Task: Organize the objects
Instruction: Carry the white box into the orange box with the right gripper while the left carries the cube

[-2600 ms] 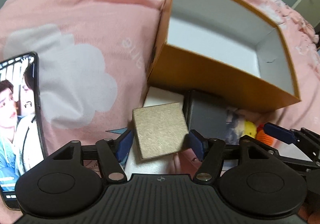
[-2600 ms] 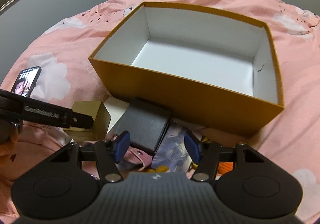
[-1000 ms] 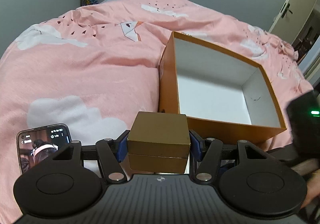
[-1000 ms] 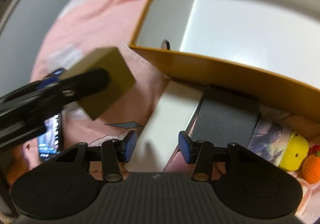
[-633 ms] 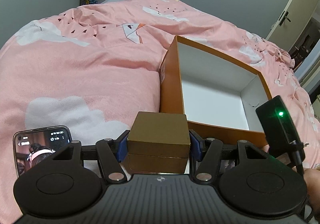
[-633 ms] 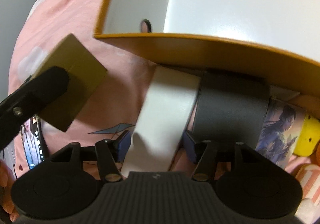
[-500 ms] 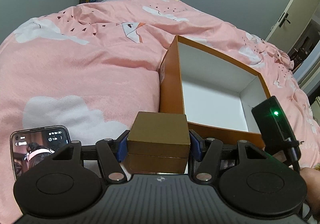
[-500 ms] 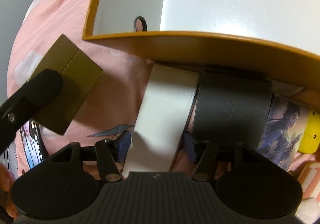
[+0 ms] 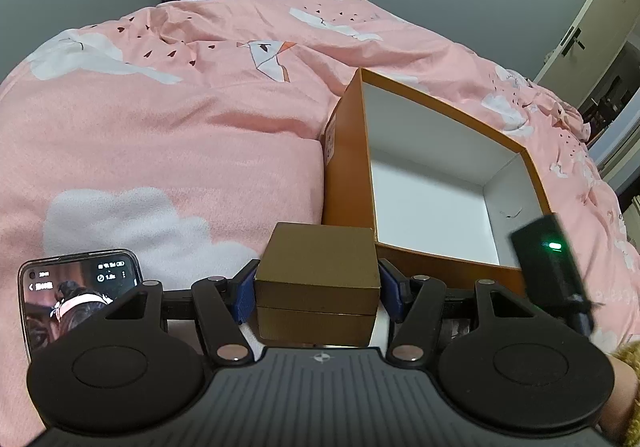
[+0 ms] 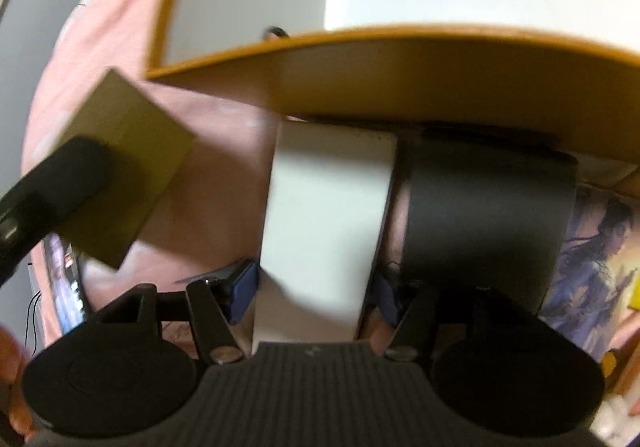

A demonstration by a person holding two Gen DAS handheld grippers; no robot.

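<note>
left gripper [image 9: 318, 293]: clamped on gold box [image 9: 320, 267] | right gripper [image 10: 314, 293]: jaws straddling white box [image 10: 324, 215], contact unclear

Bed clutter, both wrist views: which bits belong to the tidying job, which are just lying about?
Job:
- gold box in left tongs
- white box between right tongs
- black box
- orange box

Lying about:
- phone
- pink duvet

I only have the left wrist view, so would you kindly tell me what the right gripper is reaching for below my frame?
Observer: The right gripper straddles a white box; blur hides whether its pads press on it.
Operator: Is anything close beside that box?
Observer: A black box lies right of it, against the orange box's outer wall.
Operator: Anything beyond that?
Observer: A picture card shows right of the black box.
</note>
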